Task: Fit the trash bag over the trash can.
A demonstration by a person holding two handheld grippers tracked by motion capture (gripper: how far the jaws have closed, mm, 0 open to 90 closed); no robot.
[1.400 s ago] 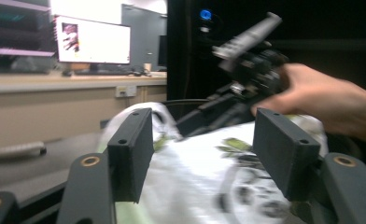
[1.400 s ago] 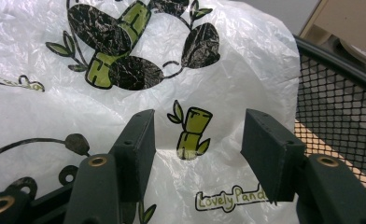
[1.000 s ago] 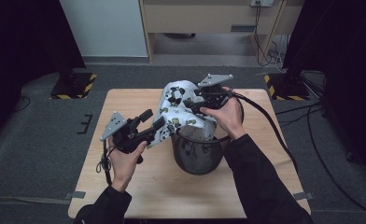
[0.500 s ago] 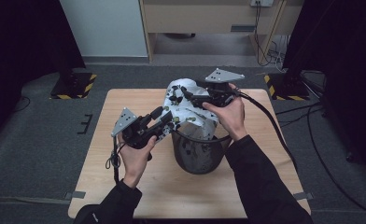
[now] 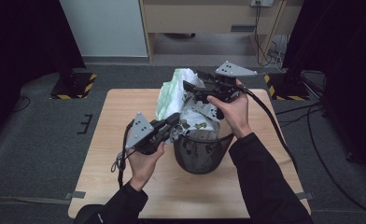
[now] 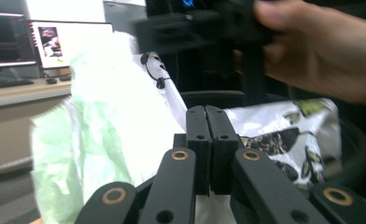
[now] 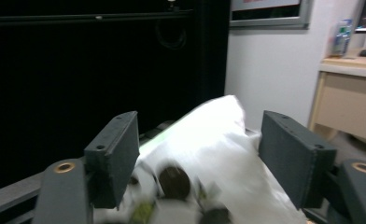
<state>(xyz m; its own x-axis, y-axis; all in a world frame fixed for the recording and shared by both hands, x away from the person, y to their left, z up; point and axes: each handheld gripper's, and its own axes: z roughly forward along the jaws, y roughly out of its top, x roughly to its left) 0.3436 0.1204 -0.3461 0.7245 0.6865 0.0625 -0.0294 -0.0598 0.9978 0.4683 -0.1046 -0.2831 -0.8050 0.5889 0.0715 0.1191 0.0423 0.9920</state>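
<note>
both hands are sitting higher than before; left gripper (image 5: 172,122) is closing, now pinched together empty beside the plastic bag (image 5: 190,100) (mesh bin (image 5: 202,151) below), right gripper (image 5: 195,84) is widening around it.

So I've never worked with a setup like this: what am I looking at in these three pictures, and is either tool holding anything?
No robot arm here: a person stands at a wooden table with a hand-held two-jaw gripper in each hand. The high view looks down from above the person's side. The other two pictures come from cameras riding on the grippers, looking along their black jaws.

On the table stands a black mesh bin with a white printed plastic bag sticking up out of it.

The left gripper is at the bag's lower edge by the bin rim. Its jaws have just been closing and now meet; whether bag film is pinched between them I cannot tell.

The right gripper is up at the bag's top. Its jaws have just been opening and stand wide, with the bag between them but not pressed.
</note>
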